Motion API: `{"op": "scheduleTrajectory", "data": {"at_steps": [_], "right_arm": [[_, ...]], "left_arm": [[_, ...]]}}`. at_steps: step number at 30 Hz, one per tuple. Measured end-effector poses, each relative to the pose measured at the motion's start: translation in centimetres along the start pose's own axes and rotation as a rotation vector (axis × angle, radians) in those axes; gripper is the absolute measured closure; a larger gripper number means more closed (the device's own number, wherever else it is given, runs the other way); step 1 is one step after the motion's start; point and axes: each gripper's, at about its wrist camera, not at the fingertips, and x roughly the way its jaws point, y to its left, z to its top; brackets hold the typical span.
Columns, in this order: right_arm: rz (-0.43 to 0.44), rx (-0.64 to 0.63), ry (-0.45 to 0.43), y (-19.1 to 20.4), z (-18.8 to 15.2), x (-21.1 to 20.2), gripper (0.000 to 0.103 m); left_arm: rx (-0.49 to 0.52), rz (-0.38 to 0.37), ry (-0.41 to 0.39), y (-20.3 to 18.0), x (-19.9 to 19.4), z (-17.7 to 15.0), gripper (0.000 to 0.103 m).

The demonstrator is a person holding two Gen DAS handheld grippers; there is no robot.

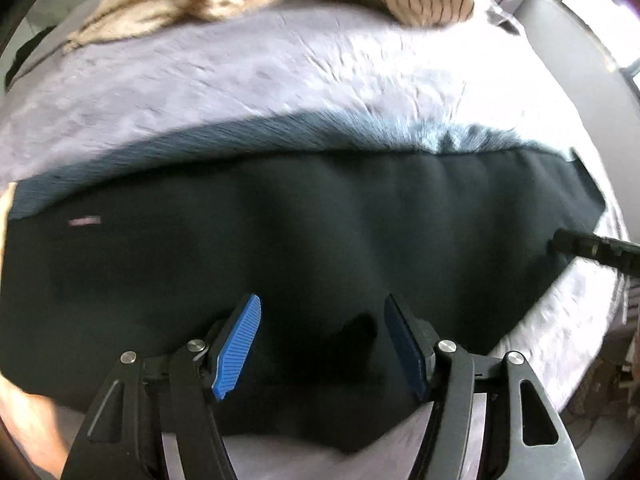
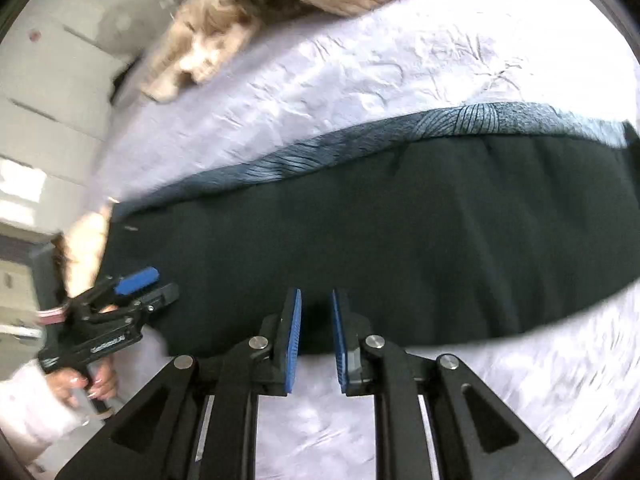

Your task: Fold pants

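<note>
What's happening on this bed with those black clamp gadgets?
A person is folding a pair of dark pants spread lengthwise over a pale lilac bedsheet, with a black two-finger gripper in each hand. The left gripper is at one end of the pants, jaws apart and empty. The right gripper is above the near edge, jaws narrow with nothing between them. The pants lie as one long strip; no crosswise fold is made yet.

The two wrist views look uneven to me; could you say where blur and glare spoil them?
Left wrist view: bedspread washed out toward the bright window, its weave motion-smeared; pants dark, nearly featureless. Right wrist view: edges smeared, blue patterned strip fairly sharp.
</note>
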Motion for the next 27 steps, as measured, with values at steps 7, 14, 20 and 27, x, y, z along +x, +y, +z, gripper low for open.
{"op": "scheduleTrajectory", "data": {"at_steps": [7, 14, 20, 27], "right_arm": [[0.026, 0.009, 0.024, -4.5, -2.0, 0.5, 0.091], [0.040, -0.060, -0.034, -1.3, 3.3, -1.4, 0.064], [0.071, -0.068, 0.014, 2.9, 8.1, 6.3, 0.064], [0.031, 0.018, -0.071, 0.2, 10.1, 7.0, 0.077]], "left_arm": [[0.106, 0.060, 0.011, -0.2, 0.7, -1.2, 0.036], [0.007, 0.049, -0.104, -0.4, -2.0, 4.7, 0.036], [-0.128, 0.157, -0.080, 1.6, 2.9, 9.3, 0.036], [-0.158, 0.207, -0.093, 4.5, 3.4, 10.5, 0.036]]}}
